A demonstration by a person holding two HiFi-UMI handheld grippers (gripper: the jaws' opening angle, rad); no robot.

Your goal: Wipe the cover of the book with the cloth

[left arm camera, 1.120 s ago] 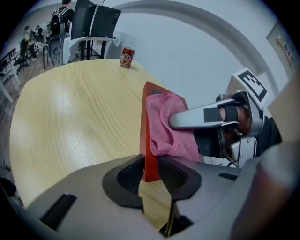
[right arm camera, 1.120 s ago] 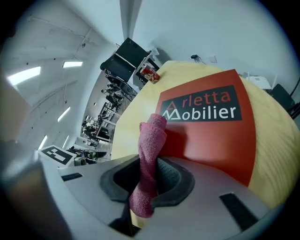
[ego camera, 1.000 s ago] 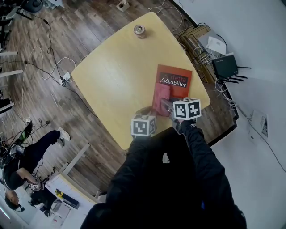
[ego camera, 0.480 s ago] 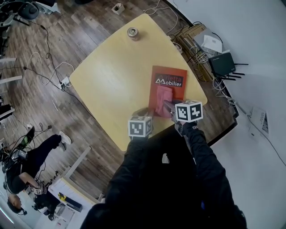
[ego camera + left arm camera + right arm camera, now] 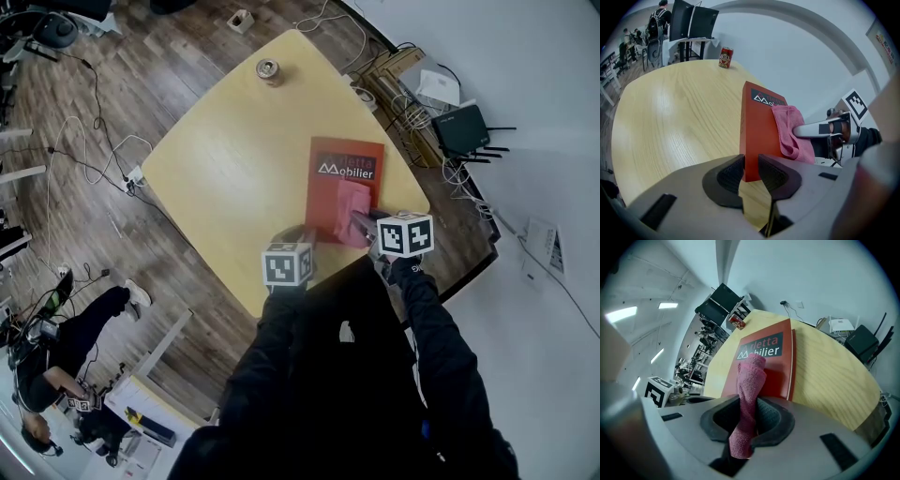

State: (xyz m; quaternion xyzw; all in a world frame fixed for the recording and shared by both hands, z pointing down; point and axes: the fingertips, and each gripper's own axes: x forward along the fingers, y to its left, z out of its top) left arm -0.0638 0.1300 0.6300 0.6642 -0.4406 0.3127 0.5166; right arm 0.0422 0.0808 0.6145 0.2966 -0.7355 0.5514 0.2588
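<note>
At the lower centre of the head view: cloth mid-wipe on the book, left gripper anchoring.
Left gripper (image 5: 751, 169) is closed on the near corner of the red book (image 5: 339, 169), holding it flat on the worktop (image 5: 225, 169). Right gripper (image 5: 750, 416) is clamped on the pink cloth (image 5: 751, 373), whose free end lies on the cover just below the title. Over the last second the cloth has shifted from the cover's left side to its lower right, so one sweep looks done; title band probably not wiped yet. Book looks unmoved against the worktop edge. Further up the frame, drinks can (image 5: 269, 68) near the far corner, well clear.
</note>
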